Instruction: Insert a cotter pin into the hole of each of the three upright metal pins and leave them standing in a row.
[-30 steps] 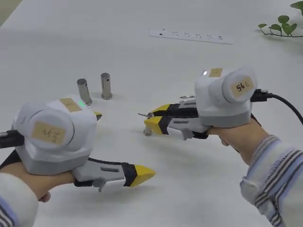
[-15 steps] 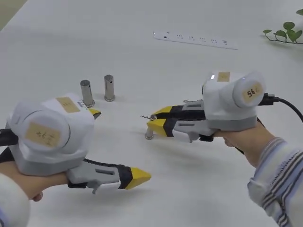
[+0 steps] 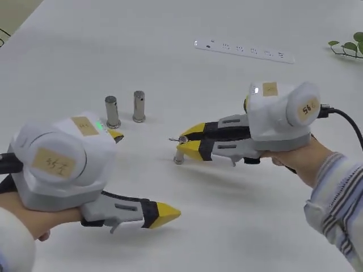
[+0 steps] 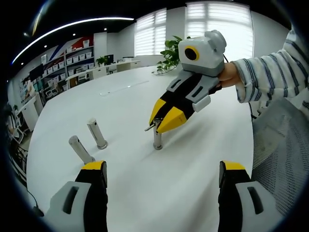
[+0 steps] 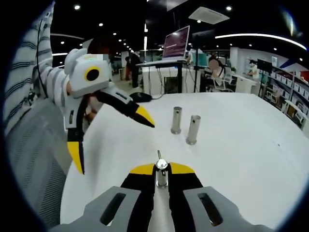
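Observation:
Two steel pins [image 3: 112, 111] [image 3: 139, 106] stand upright side by side on the white table, each with a cross hole near its top. A third steel pin [image 3: 178, 158] stands apart, nearer me, and also appears in the left gripper view [image 4: 157, 138]. My right gripper [image 3: 189, 142] is shut on a thin cotter pin [image 5: 161, 162] and sits level at the top of this third pin. The cotter's tip [image 3: 172, 138] pokes out to the left. Whether it passes through the hole I cannot tell. My left gripper [image 3: 140, 173] hovers open and empty, left of the third pin.
A white power strip [image 3: 244, 49] lies at the far side of the table. Green plant leaves [image 3: 347, 46] hang over the far right corner. The right gripper's black cable [image 3: 345, 122] trails off to the right.
The head camera has shifted, so the whole picture has slid right and down. The right gripper stays at the third pin's top with the cotter pin. The left gripper stays open.

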